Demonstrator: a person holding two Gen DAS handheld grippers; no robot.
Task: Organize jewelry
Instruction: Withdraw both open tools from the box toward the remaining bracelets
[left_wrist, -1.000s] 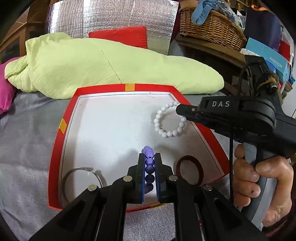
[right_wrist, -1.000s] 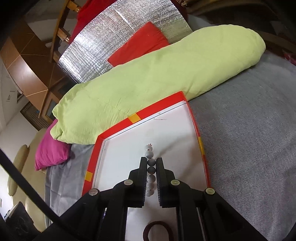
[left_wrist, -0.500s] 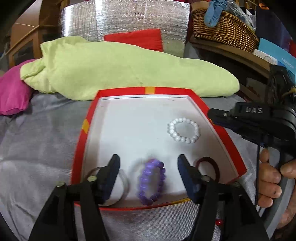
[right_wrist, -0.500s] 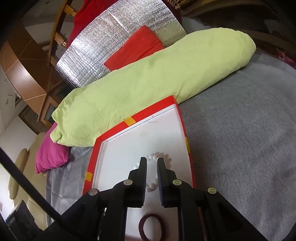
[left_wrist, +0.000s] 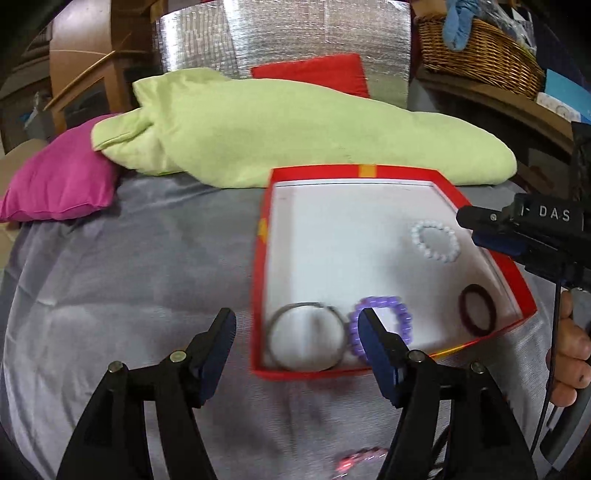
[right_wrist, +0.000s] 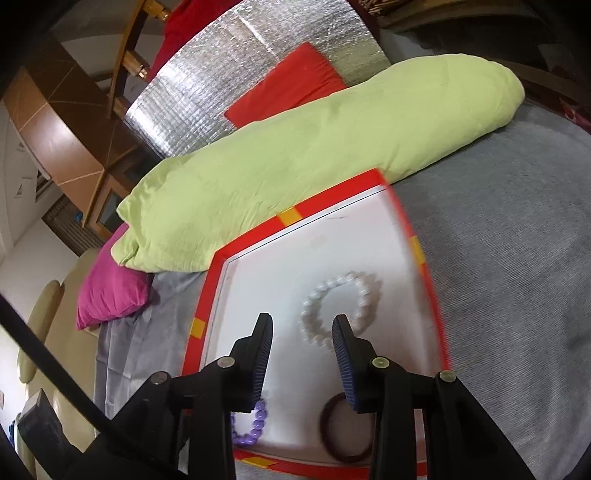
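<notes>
With both tools spread apart and holding nothing, four pieces lie loose on white floor of red box (left_wrist: 260, 280). Left gripper (left_wrist: 295, 341): fingers wide, hovering over near left corner of box and grey sheet (left_wrist: 147, 266). Right gripper (right_wrist: 302, 343): fingers parted, above white bead bracelet (right_wrist: 341, 306), not touching it. Purple bead bracelet (left_wrist: 380, 325) just beside metal bangle (left_wrist: 306, 336) along near wall; dark red ring (left_wrist: 477, 309) in near right corner. Green pillow (left_wrist: 295, 129) behind box; pink cushion (left_wrist: 59, 181) at far left.
</notes>
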